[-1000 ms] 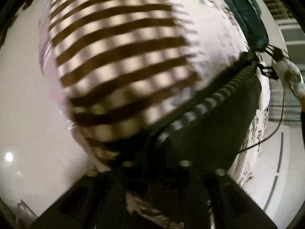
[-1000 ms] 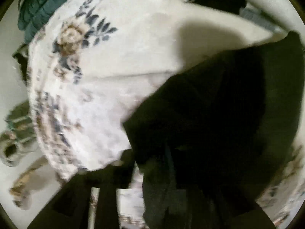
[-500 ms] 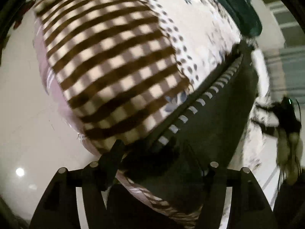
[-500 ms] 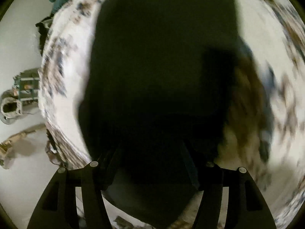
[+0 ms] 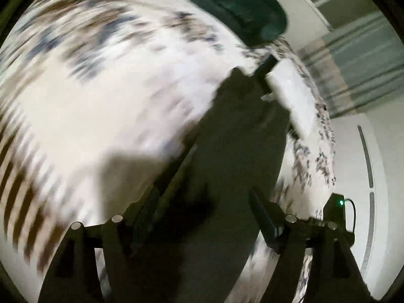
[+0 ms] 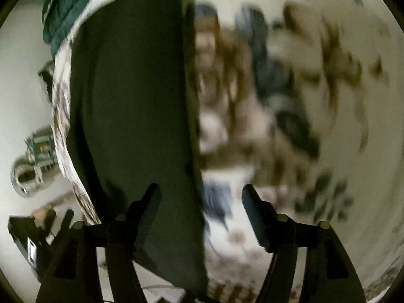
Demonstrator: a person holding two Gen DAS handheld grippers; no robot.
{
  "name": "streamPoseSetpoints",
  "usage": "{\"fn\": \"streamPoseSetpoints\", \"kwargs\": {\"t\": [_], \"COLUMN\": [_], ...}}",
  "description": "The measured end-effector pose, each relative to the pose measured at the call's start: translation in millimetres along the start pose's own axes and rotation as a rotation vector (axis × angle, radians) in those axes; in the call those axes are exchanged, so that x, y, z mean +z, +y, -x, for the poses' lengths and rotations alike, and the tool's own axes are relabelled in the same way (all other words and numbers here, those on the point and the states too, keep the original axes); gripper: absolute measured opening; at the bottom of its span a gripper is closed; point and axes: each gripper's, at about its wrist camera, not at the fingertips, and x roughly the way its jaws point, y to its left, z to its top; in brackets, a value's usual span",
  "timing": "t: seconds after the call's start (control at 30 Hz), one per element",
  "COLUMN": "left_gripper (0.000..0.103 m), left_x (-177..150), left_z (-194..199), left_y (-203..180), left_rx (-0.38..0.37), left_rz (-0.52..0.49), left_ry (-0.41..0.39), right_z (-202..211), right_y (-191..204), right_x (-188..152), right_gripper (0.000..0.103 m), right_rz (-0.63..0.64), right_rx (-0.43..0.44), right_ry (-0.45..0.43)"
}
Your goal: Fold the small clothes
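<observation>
Left gripper (image 5: pixel 199 209): jaws apart, having just been opening; the dark garment (image 5: pixel 227 164) lies between the fingers, pads not seen pressing on it.
Right gripper (image 6: pixel 202 197): jaws apart, likewise just opening; the dark garment's (image 6: pixel 133 101) straight edge runs up between the fingers, with the left finger (image 6: pixel 149 217) over the cloth and the right finger (image 6: pixel 255 214) over bare spread.
Floral spread (image 5: pixel 121 88): white ground, blue and brown flower print, much blurred; fills most of both views and bears all the clothing.
Dark garment: flat on the spread, a long black panel reaching from the fingers toward the far edge; it hides the spread beneath it in both views.
Green item (image 5: pixel 242 7): dark teal cloth at the far edge of the spread, beyond the dark garment.
Checked cloth (image 5: pixel 22 202): brown-and-cream stripes, left margin of the left wrist view, blurred.
White piece (image 5: pixel 290 93): pale patch just beside the dark garment's far end; kind cannot be told.
Floor clutter (image 6: pixel 32 156): small objects beside the spread, too blurred to name.
</observation>
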Motion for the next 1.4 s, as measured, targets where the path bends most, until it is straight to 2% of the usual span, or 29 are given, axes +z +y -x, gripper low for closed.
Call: {"fn": "streamPoseSetpoints", "kwargs": {"t": [0.07, 0.2, 0.27, 0.3, 0.33, 0.37, 0.4, 0.43, 0.47, 0.5, 0.53, 0.57, 0.67, 0.7, 0.77, 0.8, 0.83, 0.93, 0.97, 1.0, 1.03, 1.07, 1.13, 1.23, 1.4], "left_gripper": [0.072, 0.072, 0.07, 0.067, 0.061, 0.027, 0.005, 0.005, 0.005, 0.005, 0.005, 0.005, 0.005, 0.005, 0.005, 0.006, 0.006, 0.019, 0.033, 0.052, 0.059, 0.059, 0.059, 0.061, 0.063], "left_x": [50, 126, 154, 166, 173, 178, 183, 186, 188, 188, 188, 190, 200, 205, 211, 212, 212, 210, 210, 208, 206, 199, 185, 138, 33], "left_z": [-42, -121, -151, -163, -170, -173, -179, -180, -179, -175, -172, -170, -176, -185, -208, -221, -229, -215, -207, -196, -183, -164, -137, -80, -13], "left_y": [-20, -44, -50, -54, -57, -60, -64, -67, -69, -71, -72, -73, -72, -68, -53, -43, -36, -33, -32, -30, -26, -21, -10, 7, 39], "left_rx": [-0.038, -0.074, -0.091, -0.124, -0.156, -0.182, -0.2, -0.216, -0.265, -0.302, -0.328, -0.346, -0.344, -0.297, -0.262, -0.229, -0.227, -0.259, -0.271, -0.281, -0.286, -0.312, -0.323, -0.3, -0.137], "left_rz": [-0.066, -0.165, -0.191, -0.204, -0.218, -0.235, -0.259, -0.265, -0.267, -0.263, -0.262, -0.262, -0.261, -0.275, -0.265, -0.251, -0.239, -0.243, -0.242, -0.233, -0.22, -0.206, -0.189, -0.196, -0.241], "left_ry": [0.02, 0.09, 0.135, 0.149, 0.153, 0.156, 0.178, 0.188, 0.194, 0.198, 0.202, 0.2, 0.195, 0.195, 0.241, 0.276, 0.313, 0.332, 0.329, 0.323, 0.314, 0.301, 0.293, 0.287, 0.33], "right_z": [6, 10, 9, 8, 5, 1, 4, 2, 0, 0, -1, 1, 22, 30, 36, 31, 24, 15, 18, 18, 24, 30, 49, 53, 40], "right_y": [3, 7, 10, 10, 11, 10, 8, 6, 3, 2, 2, 2, -7, -13, -20, -18, -17, 0, 4, 11, 10, 11, 0, -1, -24], "right_x": [29, 95, 126, 142, 156, 171, 186, 194, 200, 203, 206, 205, 201, 199, 203, 208, 211, 219, 217, 213, 205, 194, 163, 109, -15], "right_gripper": [0.073, 0.073, 0.073, 0.073, 0.073, 0.073, 0.073, 0.073, 0.072, 0.068, 0.035, 0.013, 0.009, 0.009, 0.008, 0.008, 0.008, 0.01, 0.011, 0.014, 0.028, 0.047, 0.063, 0.064, 0.065], "right_rz": [-0.006, -0.054, -0.079, -0.092, -0.108, -0.128, -0.14, -0.162, -0.188, -0.198, -0.202, -0.209, -0.256, -0.269, -0.282, -0.294, -0.297, -0.26, -0.249, -0.245, -0.24, -0.23, -0.207, -0.181, -0.201], "right_rx": [0.025, 0.058, 0.078, 0.084, 0.088, 0.087, 0.086, 0.089, 0.091, 0.098, 0.121, 0.114, 0.121, 0.116, 0.093, 0.087, 0.092, 0.058, 0.056, 0.056, 0.067, 0.086, 0.095, 0.107, 0.138], "right_ry": [-0.06, -0.171, -0.209, -0.225, -0.235, -0.242, -0.242, -0.245, -0.242, -0.235, -0.23, -0.226, -0.303, -0.327, -0.345, -0.332, -0.307, -0.272, -0.264, -0.251, -0.24, -0.234, -0.211, -0.138, -0.001]}}
